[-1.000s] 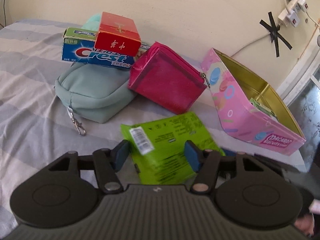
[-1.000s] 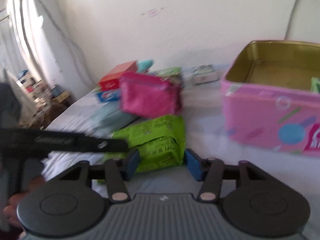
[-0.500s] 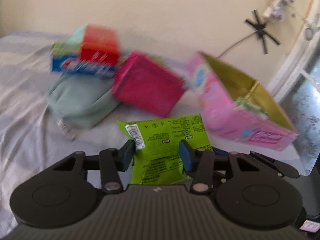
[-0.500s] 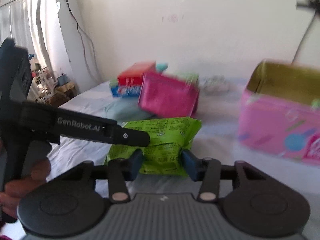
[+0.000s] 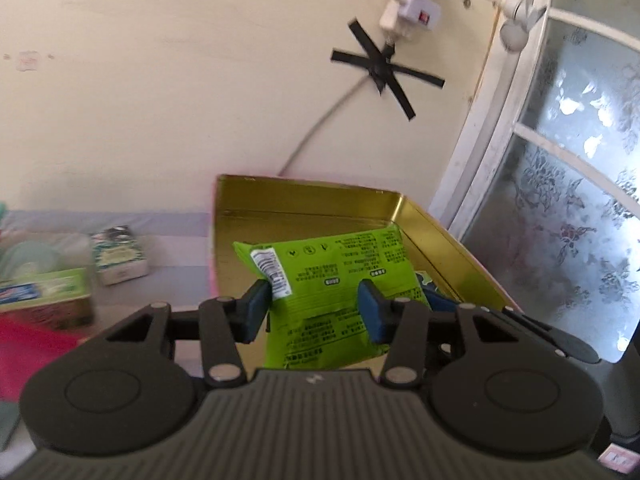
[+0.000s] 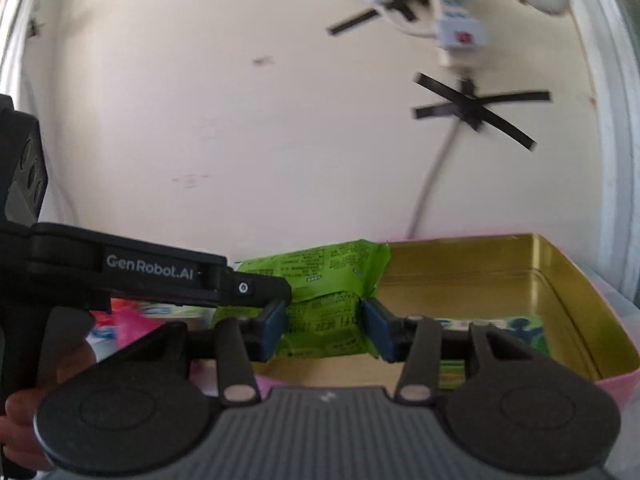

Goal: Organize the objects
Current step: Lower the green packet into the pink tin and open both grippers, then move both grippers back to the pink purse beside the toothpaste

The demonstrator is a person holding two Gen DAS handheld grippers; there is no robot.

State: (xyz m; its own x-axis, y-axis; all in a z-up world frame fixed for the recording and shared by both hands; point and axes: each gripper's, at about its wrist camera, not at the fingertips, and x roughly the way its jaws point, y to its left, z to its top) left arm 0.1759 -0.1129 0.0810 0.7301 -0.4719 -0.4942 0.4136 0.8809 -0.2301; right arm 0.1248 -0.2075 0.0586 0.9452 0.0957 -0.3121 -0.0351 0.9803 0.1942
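Both tongs clamp one green packet, held over the open tin on the bed.

The left tongs (image 5: 312, 312) and right tongs (image 6: 324, 330) each have their blue pads pressed on the green packet (image 5: 328, 280), which hangs clear of the bedding above the near end of the tin (image 5: 448, 240); the left pair closed in on it within the last second, the right pair tightened a little. The tin is pink outside, gold inside, with a small printed pack lying on its floor. It sits on a bed (image 5: 168, 232) with pale striped sheets, against a cream wall (image 5: 160, 80). On that wall a cable (image 5: 316, 132) is fixed with crossed black tape (image 5: 384, 68), below a white power strip (image 5: 412, 4). A frosted patterned window (image 5: 568, 184) stands at the right. Left of the tin lie a small box (image 5: 118, 254) and blurred boxes and pouches.
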